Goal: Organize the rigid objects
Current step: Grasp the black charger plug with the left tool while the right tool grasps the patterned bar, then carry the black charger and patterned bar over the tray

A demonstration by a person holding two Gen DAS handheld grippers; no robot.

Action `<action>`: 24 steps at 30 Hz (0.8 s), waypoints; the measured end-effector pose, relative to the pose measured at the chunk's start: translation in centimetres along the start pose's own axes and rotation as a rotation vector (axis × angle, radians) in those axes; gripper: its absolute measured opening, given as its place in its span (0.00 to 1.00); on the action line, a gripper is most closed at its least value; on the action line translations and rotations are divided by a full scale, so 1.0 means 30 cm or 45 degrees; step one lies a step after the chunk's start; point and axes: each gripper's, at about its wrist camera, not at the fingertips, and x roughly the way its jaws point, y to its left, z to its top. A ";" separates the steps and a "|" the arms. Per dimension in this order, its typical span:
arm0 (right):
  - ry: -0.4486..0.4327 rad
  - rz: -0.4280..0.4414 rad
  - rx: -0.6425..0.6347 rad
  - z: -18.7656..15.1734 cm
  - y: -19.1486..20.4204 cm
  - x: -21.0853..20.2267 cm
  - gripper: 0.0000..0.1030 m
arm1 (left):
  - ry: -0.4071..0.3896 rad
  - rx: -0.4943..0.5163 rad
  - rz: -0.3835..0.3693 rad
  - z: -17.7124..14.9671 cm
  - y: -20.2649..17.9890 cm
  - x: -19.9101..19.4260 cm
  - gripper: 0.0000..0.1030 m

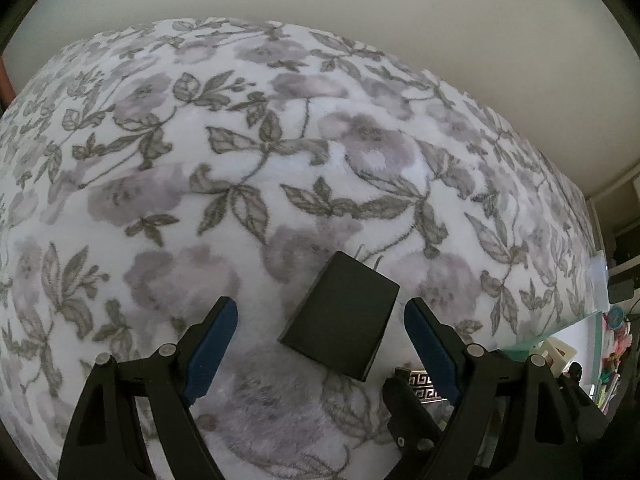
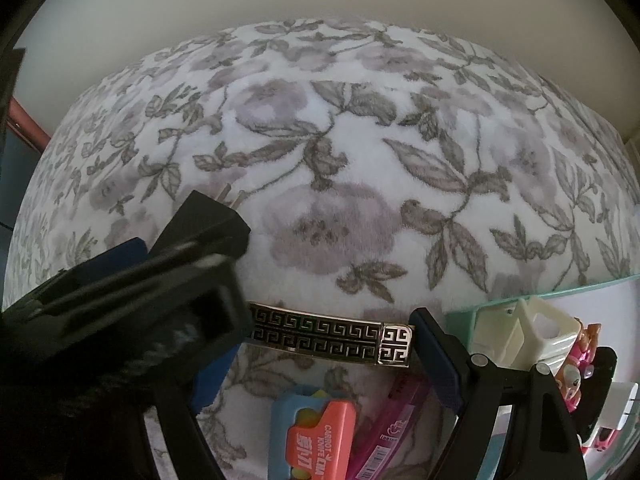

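Note:
A black plug adapter (image 1: 342, 316) lies on the floral blanket (image 1: 280, 160), with its metal prongs pointing away. My left gripper (image 1: 320, 316) is open, its blue-padded fingers on either side of the adapter, not touching it. The adapter also shows in the right wrist view (image 2: 204, 224), partly behind the left gripper's body. My right gripper (image 2: 320, 344) is open over a gold and black patterned bar (image 2: 332, 338) that lies across between its fingers. Its left finger is mostly hidden by the left gripper.
An orange and blue carrot-knife toy (image 2: 316, 436) and a pink packet (image 2: 388, 420) lie just below the bar. A mint-edged tray (image 2: 560, 284) at the right holds a cream plastic holder (image 2: 528, 332) and pink toys (image 2: 576, 376). A wall runs behind the blanket.

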 end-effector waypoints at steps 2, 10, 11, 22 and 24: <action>-0.002 -0.003 -0.005 -0.001 0.008 0.000 0.83 | -0.005 0.008 0.012 -0.001 -0.005 0.002 0.80; -0.004 -0.011 -0.013 -0.008 0.016 0.007 0.83 | -0.012 0.013 -0.024 0.003 -0.004 -0.014 0.45; -0.004 -0.012 -0.013 -0.008 0.015 0.008 0.83 | -0.009 0.010 -0.028 0.003 -0.002 -0.015 0.45; 0.007 0.044 0.032 -0.026 -0.004 0.005 0.83 | 0.008 -0.091 -0.006 -0.003 0.060 -0.060 0.44; 0.002 0.053 0.038 -0.033 -0.007 -0.008 0.83 | 0.002 -0.102 -0.003 -0.006 0.066 -0.074 0.44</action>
